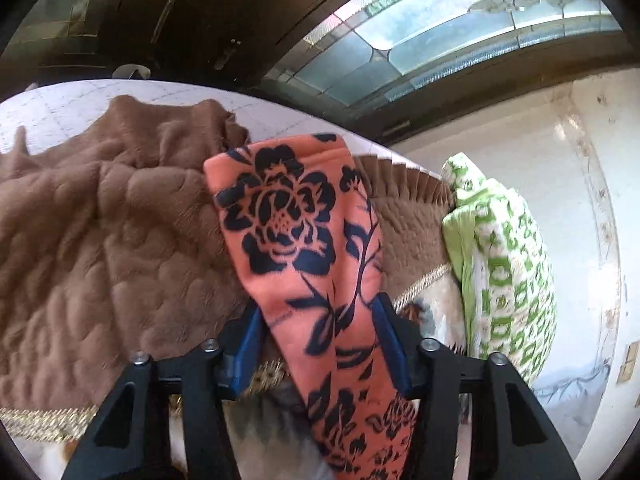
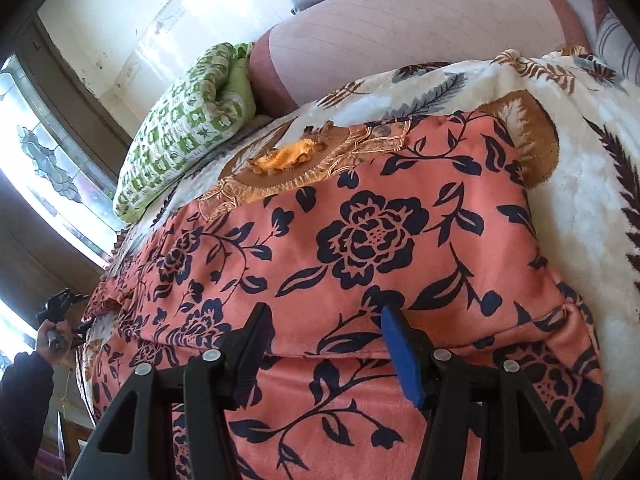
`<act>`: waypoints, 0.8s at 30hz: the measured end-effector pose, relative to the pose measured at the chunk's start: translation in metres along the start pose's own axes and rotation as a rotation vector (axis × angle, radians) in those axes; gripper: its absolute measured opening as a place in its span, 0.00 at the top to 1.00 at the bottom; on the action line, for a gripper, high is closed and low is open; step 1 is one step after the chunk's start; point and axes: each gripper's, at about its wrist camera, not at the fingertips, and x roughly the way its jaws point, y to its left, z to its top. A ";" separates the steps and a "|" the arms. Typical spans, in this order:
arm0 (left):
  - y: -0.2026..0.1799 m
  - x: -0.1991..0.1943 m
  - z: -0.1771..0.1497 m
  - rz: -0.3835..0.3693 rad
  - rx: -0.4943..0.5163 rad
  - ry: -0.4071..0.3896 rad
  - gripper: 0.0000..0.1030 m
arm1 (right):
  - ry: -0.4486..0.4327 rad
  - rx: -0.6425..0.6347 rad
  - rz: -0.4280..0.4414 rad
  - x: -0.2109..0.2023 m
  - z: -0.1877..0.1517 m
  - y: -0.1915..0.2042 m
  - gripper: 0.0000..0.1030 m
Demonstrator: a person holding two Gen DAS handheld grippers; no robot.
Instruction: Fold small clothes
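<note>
Salmon-orange soft garment with navy floral print point(image 1: 304, 248) runs between left tongs point(image 1: 320, 344), jaws parted, no clamp. Right tongs point(image 2: 328, 344) gape above same garment. Risk: left closes late, cloth slides out, fold skews.

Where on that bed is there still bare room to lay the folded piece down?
Free: the leaf-print blanket right of the orange floral garment, and the brown quilt on its far left. Crowded: the green pillow and pink bolster at the head.
</note>
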 end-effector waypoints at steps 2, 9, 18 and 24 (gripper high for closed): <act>0.003 0.005 0.004 -0.002 -0.026 -0.018 0.70 | -0.002 -0.015 -0.006 0.001 0.000 0.002 0.41; -0.024 -0.004 -0.005 0.022 0.114 -0.089 0.94 | -0.014 -0.026 -0.012 0.003 0.002 0.003 0.41; -0.161 -0.053 -0.105 -0.146 0.557 -0.003 0.95 | -0.080 0.009 0.012 -0.019 0.012 0.002 0.42; -0.228 -0.075 -0.217 -0.251 0.781 0.097 0.95 | -0.113 0.045 0.033 -0.040 0.018 -0.004 0.42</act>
